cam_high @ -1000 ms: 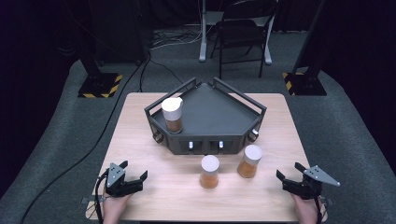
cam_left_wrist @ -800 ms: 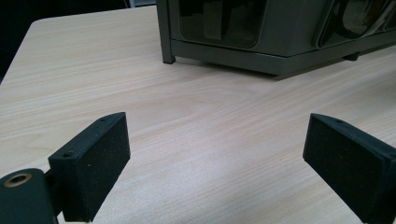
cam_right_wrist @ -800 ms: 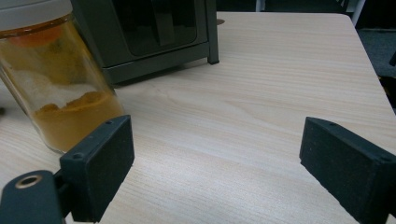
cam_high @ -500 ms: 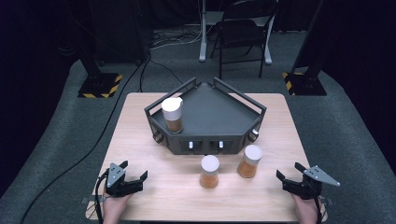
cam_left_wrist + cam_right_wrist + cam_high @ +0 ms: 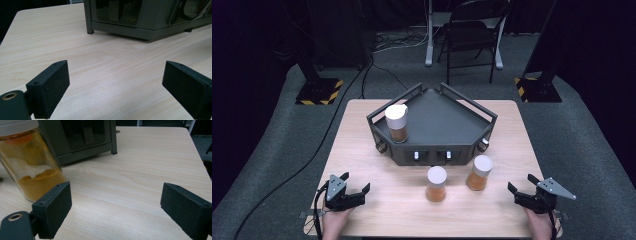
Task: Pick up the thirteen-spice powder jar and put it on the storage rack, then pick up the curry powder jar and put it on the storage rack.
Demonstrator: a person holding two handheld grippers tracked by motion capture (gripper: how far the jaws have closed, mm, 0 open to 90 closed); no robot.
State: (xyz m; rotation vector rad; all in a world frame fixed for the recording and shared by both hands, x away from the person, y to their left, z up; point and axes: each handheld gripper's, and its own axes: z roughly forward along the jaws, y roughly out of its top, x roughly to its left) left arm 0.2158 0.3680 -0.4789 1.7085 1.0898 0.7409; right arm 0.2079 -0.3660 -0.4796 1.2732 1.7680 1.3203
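Two white-lidded jars of orange-brown contents stand upright on the wooden surface point(image 5: 362, 150) in front of the dark rack: the right jar point(image 5: 479, 172) near the rack's right front corner and the middle jar point(image 5: 436, 183) just to its left and a little nearer the person, the two close together but apart. Neither has shifted since the earlier pictures. A third jar point(image 5: 397, 122) stands upright on the left part of the dark grey angular rack point(image 5: 447, 117), in the same place as before. The right gripper point(image 5: 522, 191) rests low at the near right edge of the surface, its jaws spread wide and holding nothing; in the right gripper view the right jar point(image 5: 30, 167) stands just beyond the left jaw, not between the two, with the rack's corner point(image 5: 82, 137) behind it. The left gripper point(image 5: 354, 186) lies at the near left edge, well apart from the jars, its jaws likewise wide apart and empty; the left gripper view looks over bare wood toward the rack's base point(image 5: 140, 20). Both grippers sit where they were half a second and a second ago, with no visible change in how far the jaws gape. A folding chair point(image 5: 472, 35) stands on the floor beyond the surface.
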